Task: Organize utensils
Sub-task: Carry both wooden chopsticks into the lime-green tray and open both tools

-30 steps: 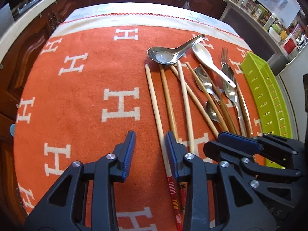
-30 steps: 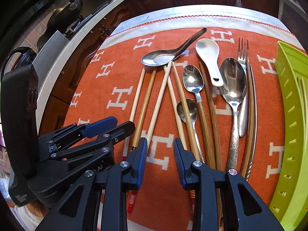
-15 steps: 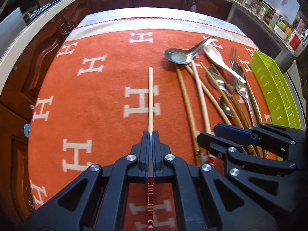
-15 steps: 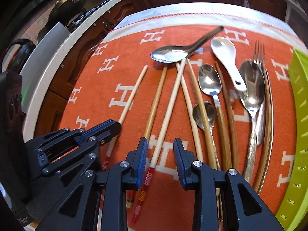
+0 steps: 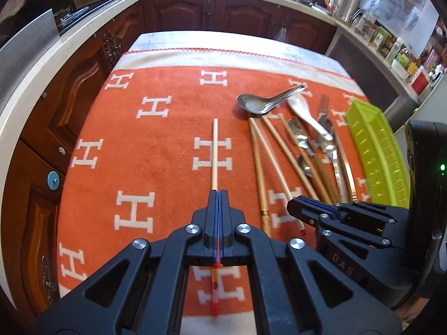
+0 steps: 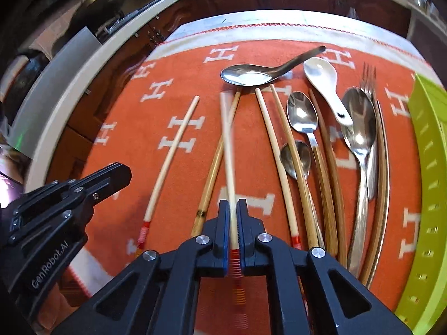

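A: What am I looking at on my left gripper (image 5: 217, 195)?

B: Matte black plastic arms with triangular cut-outs, round silver screws at the pivots, blue ribbed pads lining my jaws.

A: And my right gripper (image 6: 233, 203)?

B: Same build: black frame, silver screws, blue pads. White lettering too: "DAS" on its side, "GenRobot.AI" on the left one's body. A small green light glows on a black housing.

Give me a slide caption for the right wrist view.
Right gripper clamps a pale chopstick above an orange blanket strewn with spoons, chopsticks and a fork, green tray alongside.
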Demonstrator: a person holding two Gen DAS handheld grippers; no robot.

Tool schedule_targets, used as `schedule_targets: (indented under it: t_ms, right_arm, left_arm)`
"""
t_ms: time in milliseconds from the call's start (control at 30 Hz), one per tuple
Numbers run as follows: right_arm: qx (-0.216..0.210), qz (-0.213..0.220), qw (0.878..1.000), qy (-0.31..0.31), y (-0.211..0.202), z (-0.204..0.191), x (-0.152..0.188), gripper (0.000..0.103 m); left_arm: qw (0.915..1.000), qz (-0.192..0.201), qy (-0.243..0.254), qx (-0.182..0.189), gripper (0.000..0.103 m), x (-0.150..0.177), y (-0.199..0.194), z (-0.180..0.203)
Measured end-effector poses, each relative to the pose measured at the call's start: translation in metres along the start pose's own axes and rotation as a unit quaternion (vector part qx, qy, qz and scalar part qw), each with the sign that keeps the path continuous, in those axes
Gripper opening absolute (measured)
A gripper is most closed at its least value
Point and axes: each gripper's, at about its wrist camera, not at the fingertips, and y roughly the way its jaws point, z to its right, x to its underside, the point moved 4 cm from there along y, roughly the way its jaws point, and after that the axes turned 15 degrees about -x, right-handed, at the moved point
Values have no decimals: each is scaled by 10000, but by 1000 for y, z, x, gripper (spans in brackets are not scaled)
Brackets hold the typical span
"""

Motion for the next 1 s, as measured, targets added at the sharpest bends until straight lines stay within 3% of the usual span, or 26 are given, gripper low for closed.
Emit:
schedule_targets:
  t_ms: [233, 333, 500, 600, 667, 733, 900, 1000]
  right_arm:
    - [-70, 396, 9992, -27, -50, -7, 12, 4]
    - [-112, 489, 9987, -7, -64, -5, 17, 4]
    - [-227, 587, 9980, -56, -82, -4, 29, 4]
    - [-276, 625, 9977, -33, -86, -2, 32, 4]
    - [-318, 649, 9974, -24, -90, 0, 34, 4]
    - [-345, 669, 9972, -11, -91, 1, 35, 4]
    - [-460, 742, 9962, 71, -98, 7, 36, 4]
    - [-528, 815, 9951, 186, -106, 13, 37, 4]
  left_arm:
    - [9996, 264, -77, 112, 0, 3, -29, -2]
    - [9993, 25, -106, 344, 0, 7, -11, -3]
    - [9982, -436, -153, 370, 0, 18, 21, -3]
    - [9979, -557, -34, 321, 15, 22, 31, 4]
    - [9983, -536, 31, 209, 40, 26, 34, 7]
    - [9987, -506, 83, 27, 45, 28, 36, 8]
    - [9978, -600, 193, -200, 44, 32, 49, 9]
    - [9969, -459, 392, -495, 12, 32, 49, 11]
